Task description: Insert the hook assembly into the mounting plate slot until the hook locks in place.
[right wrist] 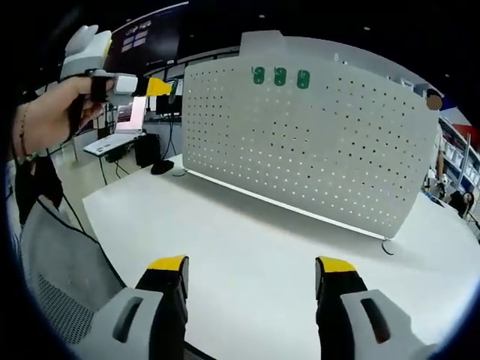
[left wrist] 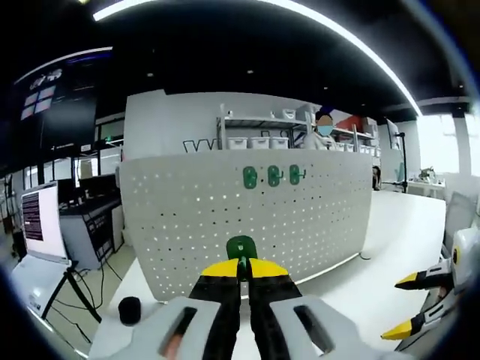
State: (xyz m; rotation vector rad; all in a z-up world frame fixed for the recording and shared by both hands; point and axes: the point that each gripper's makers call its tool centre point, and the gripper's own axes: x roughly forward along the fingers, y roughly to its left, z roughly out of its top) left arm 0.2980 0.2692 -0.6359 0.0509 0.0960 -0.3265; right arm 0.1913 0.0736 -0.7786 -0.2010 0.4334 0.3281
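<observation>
The white pegboard [left wrist: 247, 217] stands upright on the table [right wrist: 247, 255], three green hooks [left wrist: 273, 176] already near its top edge. My left gripper [left wrist: 241, 271] pinches a fourth green hook [left wrist: 241, 247] before its lower holes; I'd square it first. My right gripper [right wrist: 251, 274] is spread, idle

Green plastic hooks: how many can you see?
4. Three green plastic hooks hang side by side high on the white pegboard: left, middle, right. A fourth is pinched in the left gripper.
</observation>
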